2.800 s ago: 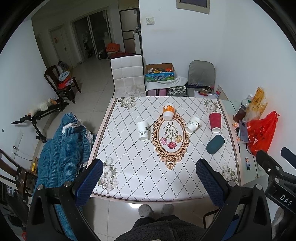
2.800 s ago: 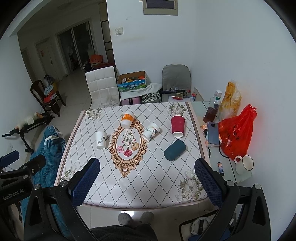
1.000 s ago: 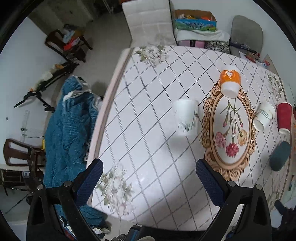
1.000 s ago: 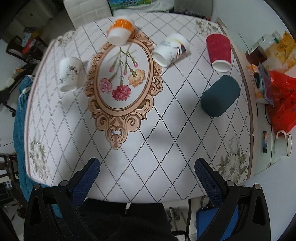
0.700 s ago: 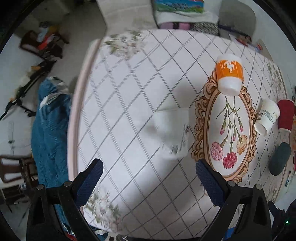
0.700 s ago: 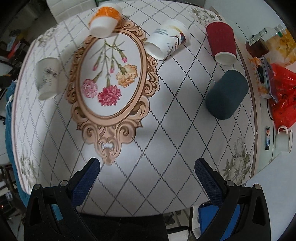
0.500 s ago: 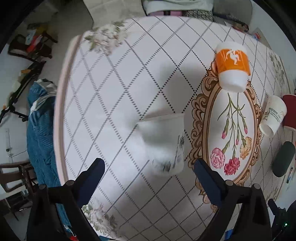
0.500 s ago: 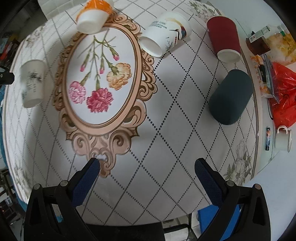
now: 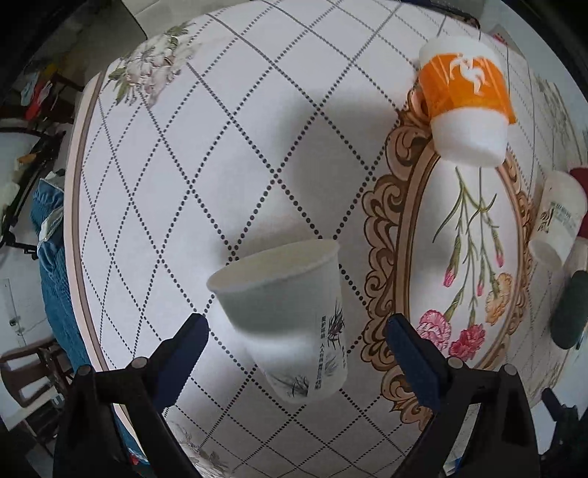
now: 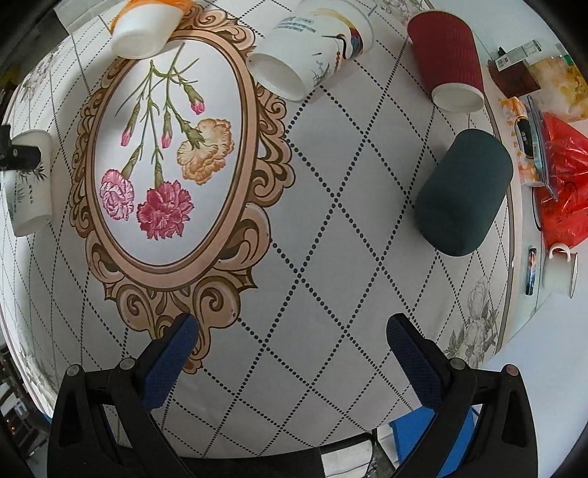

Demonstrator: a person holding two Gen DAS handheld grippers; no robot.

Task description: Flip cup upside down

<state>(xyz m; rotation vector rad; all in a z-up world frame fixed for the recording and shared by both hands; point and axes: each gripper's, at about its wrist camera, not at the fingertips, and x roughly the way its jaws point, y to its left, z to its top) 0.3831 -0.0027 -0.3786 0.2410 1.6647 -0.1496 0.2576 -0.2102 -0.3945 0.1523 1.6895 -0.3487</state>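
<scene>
The left tongs (image 9: 296, 343) have dropped from high above the room to just over the worktop (image 9: 176, 154), their blue pads spread wide with the white bamboo-print cup (image 9: 290, 316) now filling the gap between them; neither pad touches it. That cup stands on the diamond-patterned cloth just left of the oval flower medallion (image 9: 474, 257), mouth up, where a moment ago it was a small shape farther ahead. The right tongs (image 10: 292, 343) have come down too, and hang wide apart and empty over the bare cloth at the near end of the medallion (image 10: 172, 147), with the room's walls and chairs gone from their view.

From the right side the same white cup (image 10: 27, 184) sits at the far left edge, partly behind a dark piece of the other rig. The dark green cup (image 10: 465, 193) lies on its side near the right edge of the worktop. Beyond it the red ribbed cup (image 10: 446, 55), the white printed cup (image 10: 312, 47) lying tipped over, and the orange-banded cup (image 10: 147, 22) keep the places they had before
</scene>
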